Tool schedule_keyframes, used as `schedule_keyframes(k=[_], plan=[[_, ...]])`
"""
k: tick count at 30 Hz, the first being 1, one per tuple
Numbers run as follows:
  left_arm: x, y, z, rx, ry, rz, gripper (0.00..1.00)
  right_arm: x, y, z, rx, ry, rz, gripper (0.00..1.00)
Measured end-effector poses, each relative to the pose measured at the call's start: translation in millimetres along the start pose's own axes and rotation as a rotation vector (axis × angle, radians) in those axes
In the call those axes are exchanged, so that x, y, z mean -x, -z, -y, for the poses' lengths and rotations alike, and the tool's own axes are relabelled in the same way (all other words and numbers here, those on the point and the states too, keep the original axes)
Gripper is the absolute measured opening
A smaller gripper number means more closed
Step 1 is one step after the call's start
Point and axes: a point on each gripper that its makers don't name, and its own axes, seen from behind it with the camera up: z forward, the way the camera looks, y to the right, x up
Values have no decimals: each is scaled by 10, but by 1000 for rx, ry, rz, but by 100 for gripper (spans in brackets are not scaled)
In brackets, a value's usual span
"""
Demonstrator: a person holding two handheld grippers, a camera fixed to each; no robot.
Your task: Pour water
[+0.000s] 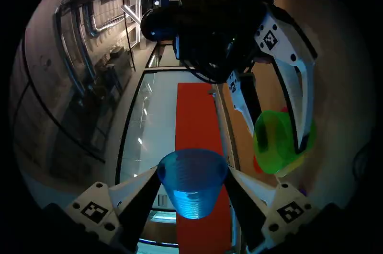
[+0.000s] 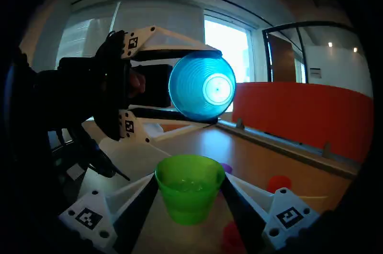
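A blue plastic cup [image 1: 193, 191] sits between the fingers of my left gripper [image 1: 193, 177], which is shut on it. In the right gripper view the left gripper [image 2: 208, 86] is rolled on its side, so the blue cup [image 2: 201, 86] lies tipped with its mouth facing that camera. It hangs above and behind the green cup [image 2: 189, 191]. My right gripper [image 2: 189, 187] is shut on the upright green cup, which seems to hold a little water. I see no stream between the cups. The left gripper view shows the right gripper [image 1: 276, 139] with the green cup [image 1: 273, 144].
A wooden table [image 2: 258, 158] lies below, with an orange partition [image 2: 306, 115] along its far edge. Small red [image 2: 277, 182] and purple [image 2: 226, 167] items lie on the table near the green cup. Bright windows [image 2: 227, 48] are behind. A dark sleeve [image 2: 57, 96] holds the left gripper.
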Motion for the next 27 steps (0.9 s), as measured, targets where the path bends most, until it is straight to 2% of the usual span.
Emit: schedule_keyframes(k=[9,15,21,27], plan=[[68,-1,24,-4,55,13,86,-7,3,-8,1,2,2,91],[141,-4,59,-10,112,27,86,-17,0,-16,3,4,4,91],[188,-2,33,0,184,34,86,-23,4,-17,4,6,4,91],[226,-9,53,-1,295,42,86,-17,7,-21,8,8,4,91]])
